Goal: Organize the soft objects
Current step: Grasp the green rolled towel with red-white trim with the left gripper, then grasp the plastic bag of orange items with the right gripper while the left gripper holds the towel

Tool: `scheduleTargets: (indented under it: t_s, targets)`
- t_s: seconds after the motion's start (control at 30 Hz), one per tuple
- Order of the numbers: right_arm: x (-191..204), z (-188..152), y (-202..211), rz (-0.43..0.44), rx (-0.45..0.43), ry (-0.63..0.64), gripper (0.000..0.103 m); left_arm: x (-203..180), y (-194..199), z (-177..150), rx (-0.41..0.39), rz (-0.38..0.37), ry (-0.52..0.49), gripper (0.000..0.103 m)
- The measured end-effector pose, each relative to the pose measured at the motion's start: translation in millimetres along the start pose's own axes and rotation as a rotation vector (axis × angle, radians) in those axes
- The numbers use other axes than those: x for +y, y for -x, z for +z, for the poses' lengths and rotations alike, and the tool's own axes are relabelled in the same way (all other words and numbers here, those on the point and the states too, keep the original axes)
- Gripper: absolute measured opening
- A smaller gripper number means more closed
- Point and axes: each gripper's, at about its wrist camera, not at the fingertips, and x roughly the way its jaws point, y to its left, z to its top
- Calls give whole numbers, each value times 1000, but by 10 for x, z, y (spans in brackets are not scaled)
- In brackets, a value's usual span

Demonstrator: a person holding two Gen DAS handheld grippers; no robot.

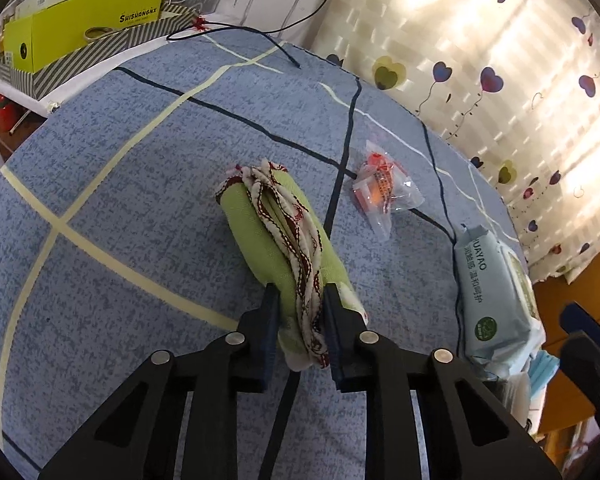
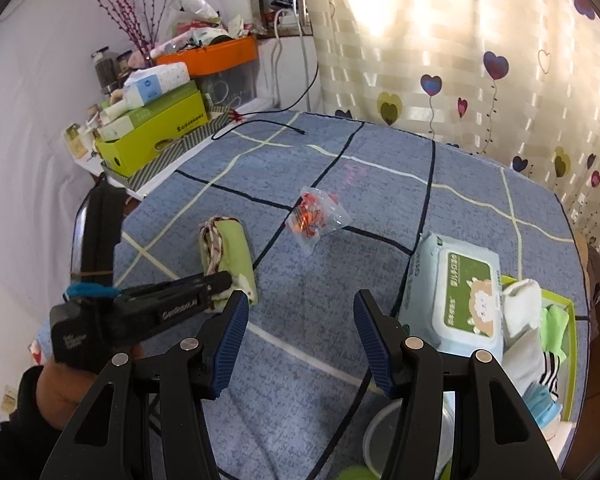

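A rolled green cloth with red-and-white trim [image 1: 276, 236] lies on the blue checked bedspread [image 1: 120, 208]. My left gripper [image 1: 299, 296] is shut on its near end. In the right wrist view the same cloth [image 2: 228, 256] lies at the left with the left gripper [image 2: 224, 282] clamped on it. My right gripper [image 2: 300, 300] is open and empty, hovering above the bedspread to the right of the cloth. A green tray [image 2: 572, 344] at the right edge holds folded socks and small cloths.
A clear packet with orange contents [image 1: 384, 188] lies beyond the cloth. A pack of wet wipes [image 2: 460, 296] lies by the tray. Green boxes [image 2: 156, 132] and clutter stand on a side shelf at the far left. A black cable [image 1: 260, 36] lies at the far edge. A curtain hangs behind.
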Motion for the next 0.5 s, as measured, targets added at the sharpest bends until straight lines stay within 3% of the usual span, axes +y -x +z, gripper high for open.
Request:
scheduleTargets:
  t_s: [0.5]
  targets:
    - [146,523,-774,10,117,29,55,354,424,-82,-71,-56,13,20]
